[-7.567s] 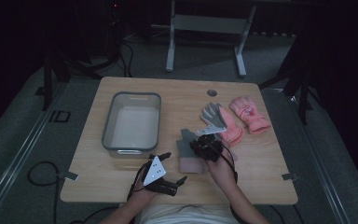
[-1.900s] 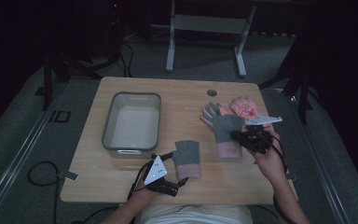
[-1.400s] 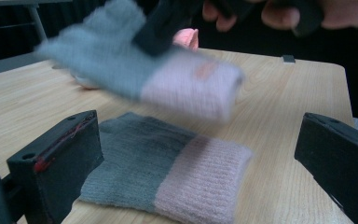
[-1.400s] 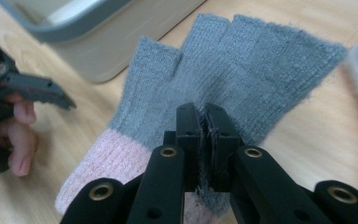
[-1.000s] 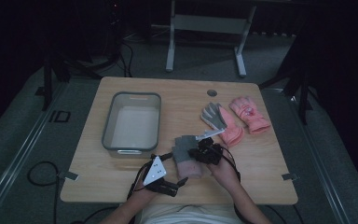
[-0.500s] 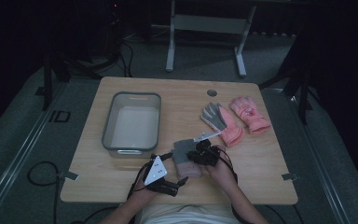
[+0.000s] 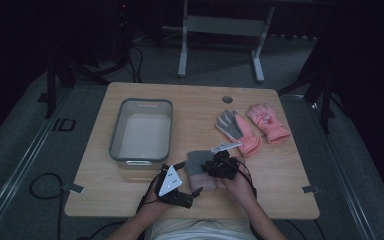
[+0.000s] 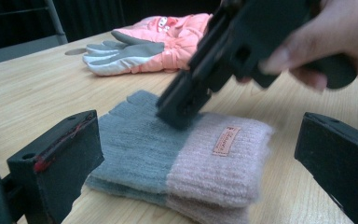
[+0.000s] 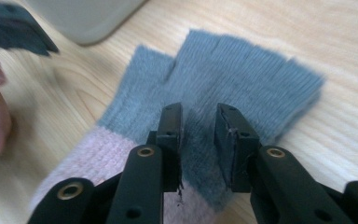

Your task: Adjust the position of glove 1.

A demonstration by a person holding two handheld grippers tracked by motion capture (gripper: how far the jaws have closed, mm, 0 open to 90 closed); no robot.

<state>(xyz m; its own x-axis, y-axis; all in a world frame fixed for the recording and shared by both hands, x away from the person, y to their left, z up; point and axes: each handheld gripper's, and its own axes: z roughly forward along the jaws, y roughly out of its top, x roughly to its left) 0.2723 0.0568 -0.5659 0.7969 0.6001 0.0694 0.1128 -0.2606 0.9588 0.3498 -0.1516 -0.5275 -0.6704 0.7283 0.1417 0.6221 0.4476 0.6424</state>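
Observation:
Two grey-and-pink knit gloves [image 7: 196, 165] lie stacked near the table's front edge; the stack [image 8: 135, 149] shows a small label on its pink cuff. My right gripper [image 7: 209, 165] points down at the top glove [image 9: 242, 79]. Its jaws [image 9: 198, 112] have just been opening and stand a little apart, with grey knit seen below the gap and the pads not pressing on it. In the left gripper view the right gripper [image 8: 179, 114] touches the grey part. My left gripper [image 7: 190, 177] rests open beside the stack, its jaws [image 8: 198, 140] spread wide around it.
A grey plastic bin [image 7: 114, 145] stands at the left of the wooden table [image 7: 280, 170]. Two pink ski gloves [image 7: 267, 122], one lying grey palm up [image 7: 232, 125], are at the back right. A round hole [image 7: 227, 99] is near the far edge.
The right gripper carried a knit glove from beside the pink ski gloves to the one near the front edge and laid it on top. Its jaws have parted since.

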